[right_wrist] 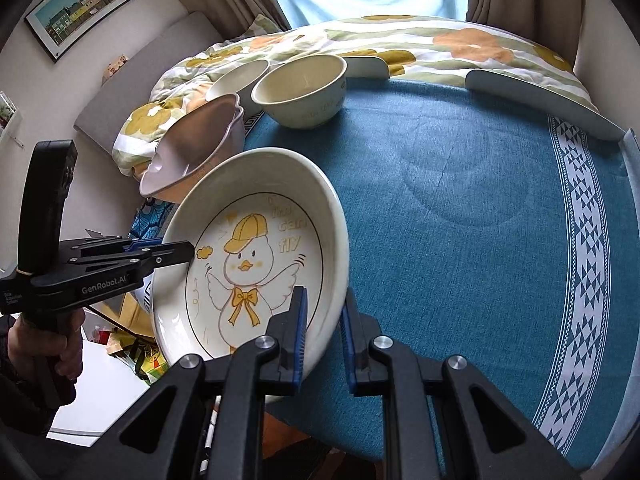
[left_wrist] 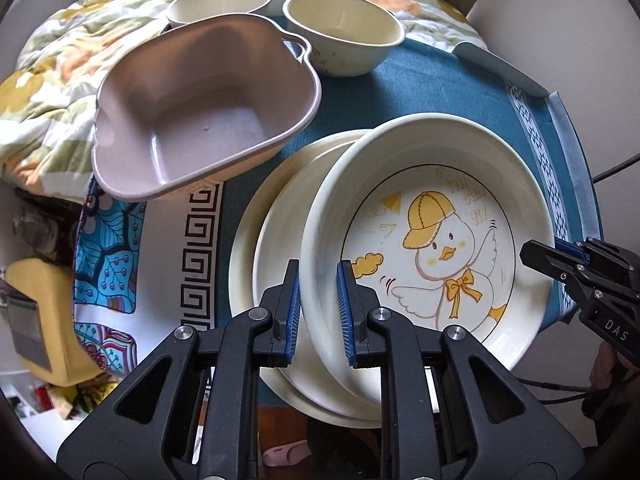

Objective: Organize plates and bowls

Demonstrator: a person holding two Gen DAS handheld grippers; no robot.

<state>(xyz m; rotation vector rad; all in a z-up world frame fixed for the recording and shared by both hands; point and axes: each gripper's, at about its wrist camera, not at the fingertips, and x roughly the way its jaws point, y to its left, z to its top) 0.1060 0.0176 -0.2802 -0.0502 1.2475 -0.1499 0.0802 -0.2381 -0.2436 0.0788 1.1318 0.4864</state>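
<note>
A white plate with a yellow-capped duck drawing (left_wrist: 432, 240) (right_wrist: 256, 264) is held tilted between both grippers. My left gripper (left_wrist: 319, 312) (right_wrist: 176, 252) is shut on its left rim. My right gripper (right_wrist: 324, 336) (left_wrist: 536, 256) is shut on its right rim. Under it lie two stacked cream plates (left_wrist: 256, 264). A pink heart-shaped bowl (left_wrist: 200, 108) (right_wrist: 192, 152) stands to the left. Two cream bowls (left_wrist: 344, 32) (left_wrist: 220, 2) stand behind it; they also show in the right wrist view (right_wrist: 300, 92) (right_wrist: 236, 76).
A blue tablecloth (right_wrist: 460, 208) covers the table, with a patterned white band (right_wrist: 588, 260) near its right edge. A floral quilt (right_wrist: 400, 40) lies behind the table. Pale blue boards (right_wrist: 536, 100) stand at the table's far edge.
</note>
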